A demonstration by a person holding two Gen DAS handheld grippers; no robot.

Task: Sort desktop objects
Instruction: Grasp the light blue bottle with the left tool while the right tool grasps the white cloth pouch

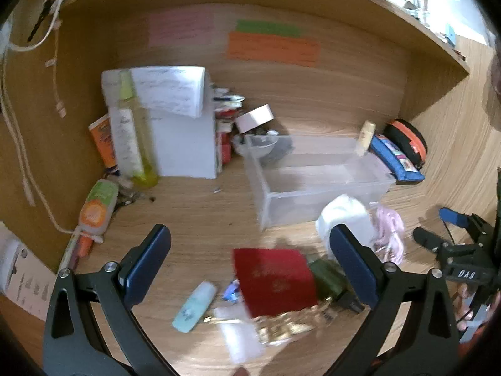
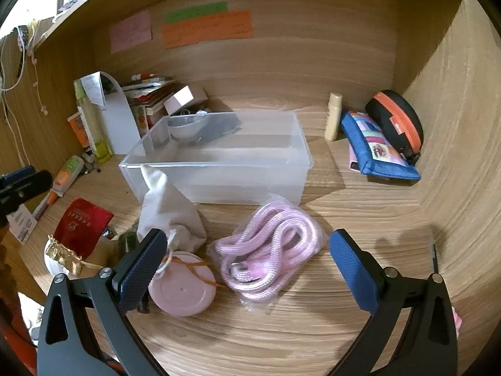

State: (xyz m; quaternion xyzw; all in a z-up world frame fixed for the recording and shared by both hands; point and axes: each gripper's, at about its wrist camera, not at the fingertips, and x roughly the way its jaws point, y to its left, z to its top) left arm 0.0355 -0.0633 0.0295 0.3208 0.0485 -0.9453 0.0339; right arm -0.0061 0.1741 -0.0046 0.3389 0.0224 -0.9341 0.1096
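Observation:
A clear plastic bin [image 1: 313, 185] [image 2: 219, 163] stands mid-desk and holds nothing I can see. My left gripper [image 1: 250, 257] is open above a red packet [image 1: 274, 282], with a pale blue tube [image 1: 194, 307], a gold trinket [image 1: 288, 326] and a dark green object [image 1: 327, 277] close by. My right gripper [image 2: 247, 260] is open around a bagged pink rope [image 2: 269, 250]. A pink round lid [image 2: 183, 288] and a white cloth pouch [image 2: 170, 213] lie by its left finger. The red packet [image 2: 83, 227] shows at the left.
A yellow bottle [image 1: 134, 134], orange tube [image 1: 101, 141] and white file holder [image 1: 184, 144] stand at the back left. A blue pouch [image 2: 375, 147], black-orange case [image 2: 396, 122] and cream tube [image 2: 333, 116] sit at the back right. Wooden walls enclose the desk.

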